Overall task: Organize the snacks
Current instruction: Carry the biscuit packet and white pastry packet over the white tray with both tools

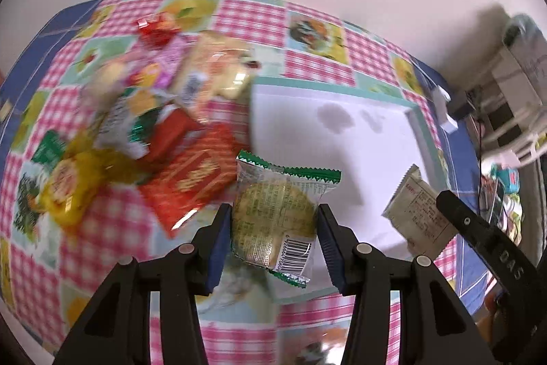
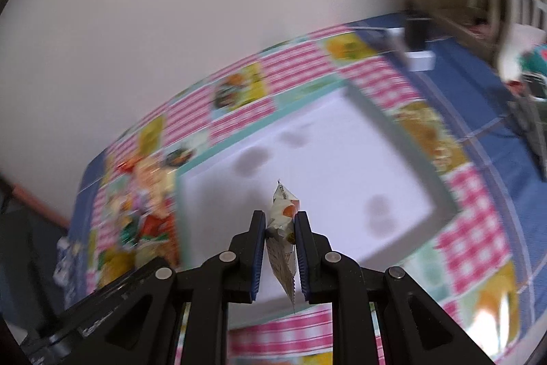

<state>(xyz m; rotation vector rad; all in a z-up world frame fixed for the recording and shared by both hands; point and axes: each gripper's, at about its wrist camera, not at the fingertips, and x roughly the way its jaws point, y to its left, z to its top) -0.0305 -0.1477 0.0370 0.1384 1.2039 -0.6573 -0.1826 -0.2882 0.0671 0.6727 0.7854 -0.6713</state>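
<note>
My left gripper (image 1: 275,214) is shut on a clear snack packet with green edges (image 1: 277,214) holding a round pale cake, hanging above the near left edge of the white tray (image 1: 342,139). A pile of mixed snack packets (image 1: 136,125) lies on the checked tablecloth left of the tray. In the right wrist view my right gripper (image 2: 280,221) is shut on a thin cream packet with an orange spot (image 2: 282,228), held edge-on above the white tray (image 2: 324,159). That same cream packet (image 1: 420,214) and a black finger of the right gripper (image 1: 485,238) show at the right of the left wrist view.
The table wears a pink checked cloth (image 1: 246,16) with a blue border (image 2: 478,84) and stands against a pale wall. A white power strip (image 1: 444,108) lies at the table's far right corner. Shelves and clutter (image 1: 512,91) stand beyond the right edge.
</note>
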